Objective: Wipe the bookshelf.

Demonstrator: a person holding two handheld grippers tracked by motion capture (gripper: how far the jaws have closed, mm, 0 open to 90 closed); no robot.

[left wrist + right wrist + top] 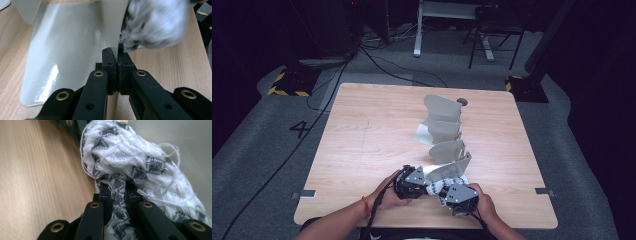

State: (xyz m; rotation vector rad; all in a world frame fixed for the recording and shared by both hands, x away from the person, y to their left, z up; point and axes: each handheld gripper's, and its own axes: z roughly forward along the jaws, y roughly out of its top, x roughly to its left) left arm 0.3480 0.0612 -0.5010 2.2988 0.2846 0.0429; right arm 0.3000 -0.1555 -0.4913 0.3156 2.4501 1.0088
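Knitted cloth (130, 165) pinched in right claw (119, 192); left claw (116, 60) clamped on grey plastic divider (67, 50).

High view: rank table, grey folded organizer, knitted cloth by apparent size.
1. table
2. grey folded organizer
3. knitted cloth, bunched between the left gripper and right gripper, partly hidden, so its true extent is unsure.

My overhead cam looks forward and down over the whole light wooden table (362, 150). Both claw cams sit super close, and each catches the white-and-grey knitted cloth (130, 160).
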